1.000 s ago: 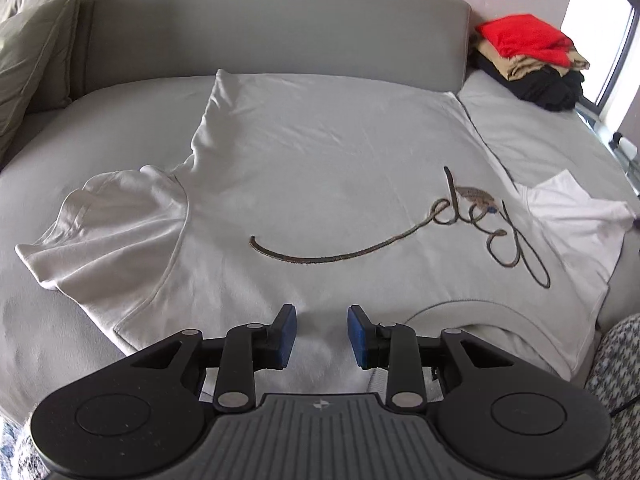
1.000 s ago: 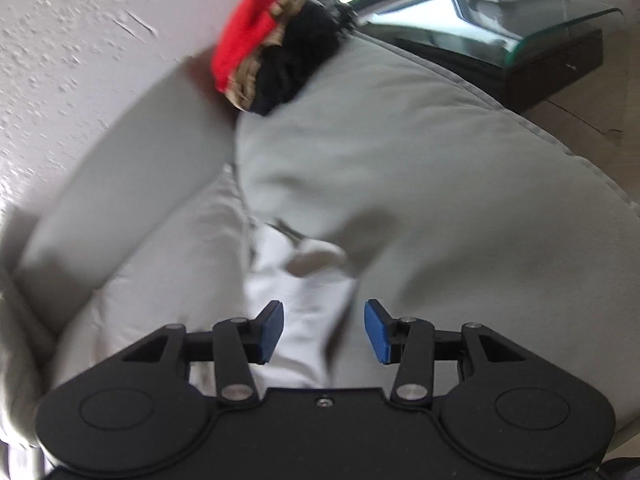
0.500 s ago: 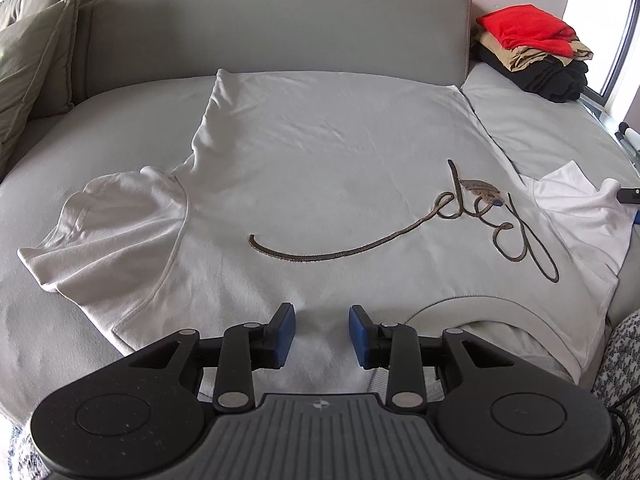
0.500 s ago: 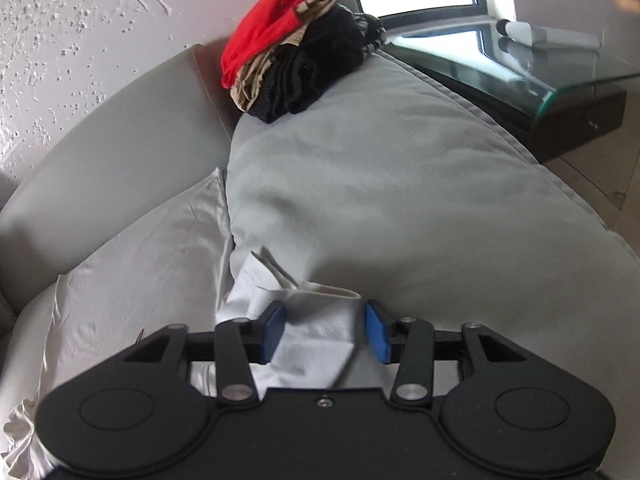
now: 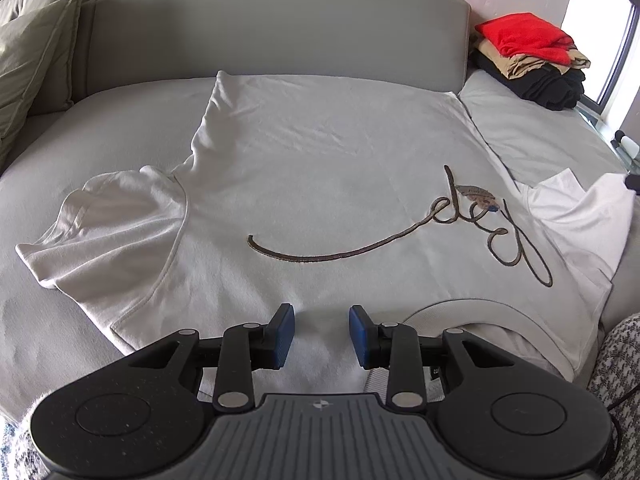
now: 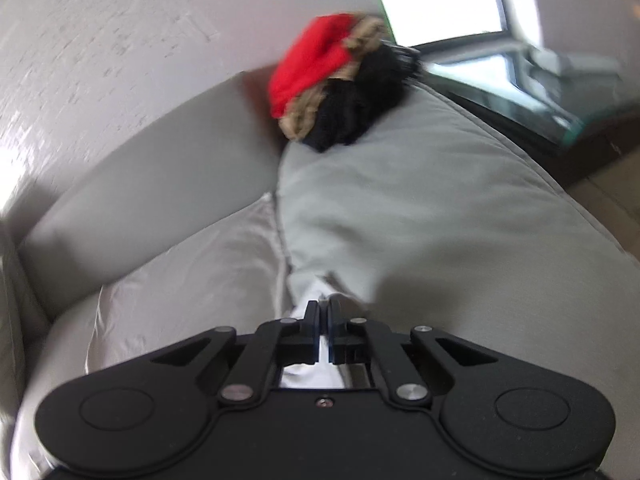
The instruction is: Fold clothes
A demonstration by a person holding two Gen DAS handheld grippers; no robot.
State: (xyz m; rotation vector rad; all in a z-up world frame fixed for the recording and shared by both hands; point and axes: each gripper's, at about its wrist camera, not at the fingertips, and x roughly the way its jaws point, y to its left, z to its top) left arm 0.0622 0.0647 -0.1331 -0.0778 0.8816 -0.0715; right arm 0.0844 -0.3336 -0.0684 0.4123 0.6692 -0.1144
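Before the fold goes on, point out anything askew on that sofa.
The white T-shirt lies mostly flat, but its left sleeve is bunched and rumpled rather than spread. The folded pile in the corner looks tidy. Nothing spilled or damaged.

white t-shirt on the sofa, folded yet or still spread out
Spread out. The white t-shirt lies flat on the sofa, both sleeves out to the sides, script print fully showing.

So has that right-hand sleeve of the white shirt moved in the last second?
Yes. The sleeve has been drawn outward, away from the script lettering, as the right gripper has just closed its fingers on it.
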